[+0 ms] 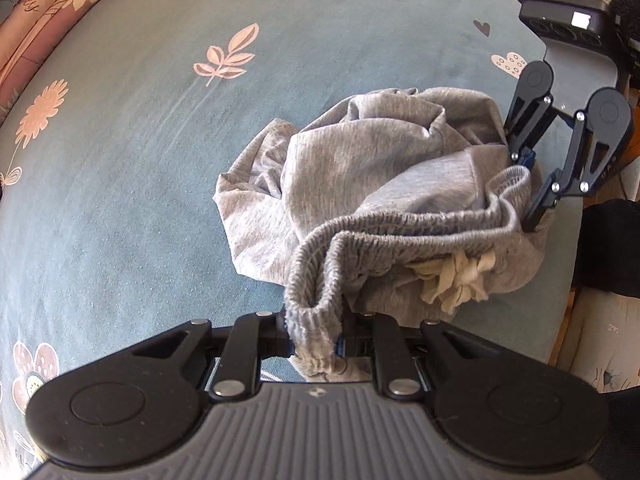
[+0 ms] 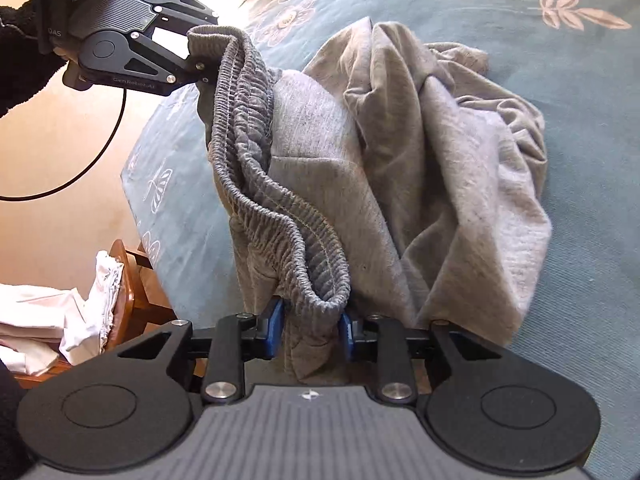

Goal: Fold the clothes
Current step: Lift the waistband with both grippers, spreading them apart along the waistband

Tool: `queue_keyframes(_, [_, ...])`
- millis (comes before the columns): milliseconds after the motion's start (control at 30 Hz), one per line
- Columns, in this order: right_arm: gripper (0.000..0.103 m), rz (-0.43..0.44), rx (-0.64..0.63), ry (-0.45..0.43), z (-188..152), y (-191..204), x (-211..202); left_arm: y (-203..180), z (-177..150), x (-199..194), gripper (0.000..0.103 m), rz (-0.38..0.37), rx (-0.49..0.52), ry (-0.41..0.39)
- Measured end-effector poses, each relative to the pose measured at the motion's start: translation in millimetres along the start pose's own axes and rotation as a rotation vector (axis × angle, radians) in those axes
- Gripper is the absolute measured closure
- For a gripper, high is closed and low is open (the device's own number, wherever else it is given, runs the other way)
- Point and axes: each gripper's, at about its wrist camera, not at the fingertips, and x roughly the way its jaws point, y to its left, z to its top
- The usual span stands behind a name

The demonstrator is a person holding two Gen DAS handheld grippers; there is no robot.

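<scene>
The grey sweatpants (image 2: pixel 420 168) lie crumpled on the blue floral bedsheet (image 1: pixel 132 184), near its edge, with their ribbed elastic waistband (image 2: pixel 260 184) lifted and stretched between the two tools. The left gripper (image 1: pixel 314 344) is clamped tight on one end of the band. The right gripper (image 2: pixel 312 328) straddles the other end, its blue pads (image 2: pixel 274 330) against the cloth. Holding both ends probably lets the person shake the garment flat before folding.

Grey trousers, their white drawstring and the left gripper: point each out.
grey trousers (image 2: pixel 460 184), right wrist view, on the crumpled leg fabric.
white drawstring (image 1: pixel 460 276), left wrist view, on the knotted cord.
left gripper (image 1: pixel 316 340), left wrist view, between fingertips clamping the waistband.
</scene>
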Motion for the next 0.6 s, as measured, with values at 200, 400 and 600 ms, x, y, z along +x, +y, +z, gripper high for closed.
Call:
queue_keyframes(200, [0.087, -0.047, 0.061, -0.041, -5.2, 16.9, -29.2, -5.8, -6.0, -18.3, 0.088, 0.046, -0.045, -0.011])
queue_keyframes(400, [0.088, -0.162, 0.112, -0.135, 1.0, 73.0, -93.7, -13.5, -15.8, -67.8, 0.088, 0.049, -0.092, -0.121])
queue_keyframes(600, [0.088, -0.315, 0.141, -0.245, 17.9, 153.4, -151.4, -14.8, -35.5, -166.9, 0.088, 0.088, -0.103, -0.312])
